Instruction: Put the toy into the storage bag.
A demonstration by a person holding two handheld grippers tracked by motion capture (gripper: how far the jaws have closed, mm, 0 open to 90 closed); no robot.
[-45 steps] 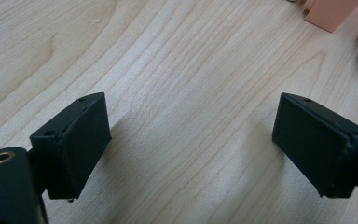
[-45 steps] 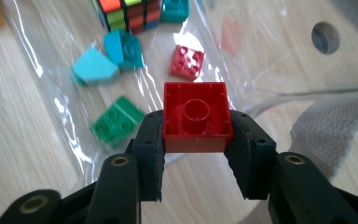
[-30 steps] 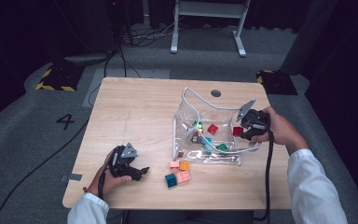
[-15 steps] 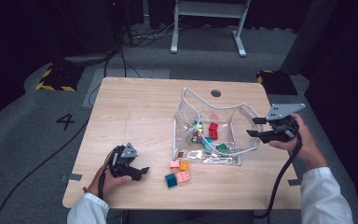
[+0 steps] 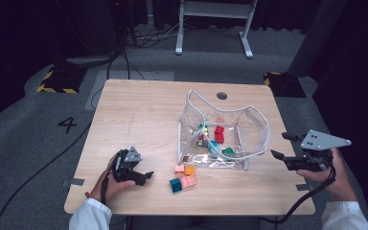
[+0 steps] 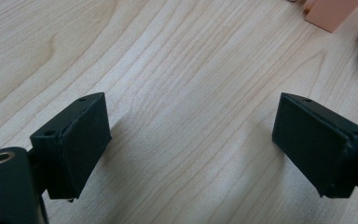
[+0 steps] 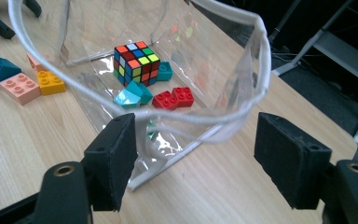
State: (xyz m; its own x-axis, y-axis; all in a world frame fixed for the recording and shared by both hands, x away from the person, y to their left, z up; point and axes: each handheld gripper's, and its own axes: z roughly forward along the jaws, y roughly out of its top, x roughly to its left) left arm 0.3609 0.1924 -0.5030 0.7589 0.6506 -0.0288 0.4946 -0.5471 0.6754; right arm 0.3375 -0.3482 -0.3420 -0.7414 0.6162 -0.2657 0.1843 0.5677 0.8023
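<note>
High view first: a clear plastic bag (image 5: 230, 129) stands open on the wooden table (image 5: 143, 115), right of centre, with a puzzle cube (image 5: 202, 135), red bricks (image 5: 219, 133) and teal bricks (image 5: 213, 146) inside it. Just in front of the bag, on the bare wood, lie a pink brick (image 5: 189, 181), an orange brick (image 5: 189, 170) and a dark teal brick (image 5: 175, 185).

The right gripper (image 5: 281, 146) hangs off the table's right edge, just beside the bag but apart from it. Its jaws have just been opening, and the right gripper view shows them spread wide with nothing pinched; the bag's white rim (image 7: 168, 116) crosses the gap beyond them, and it seems to be clear of both pads, though the angle makes that hard to judge.

The left gripper (image 5: 143, 177) rests near the table's front left corner, left of the loose bricks. Seen from the left gripper view, its jaws stand wide apart over bare wood, holding nothing.
</note>
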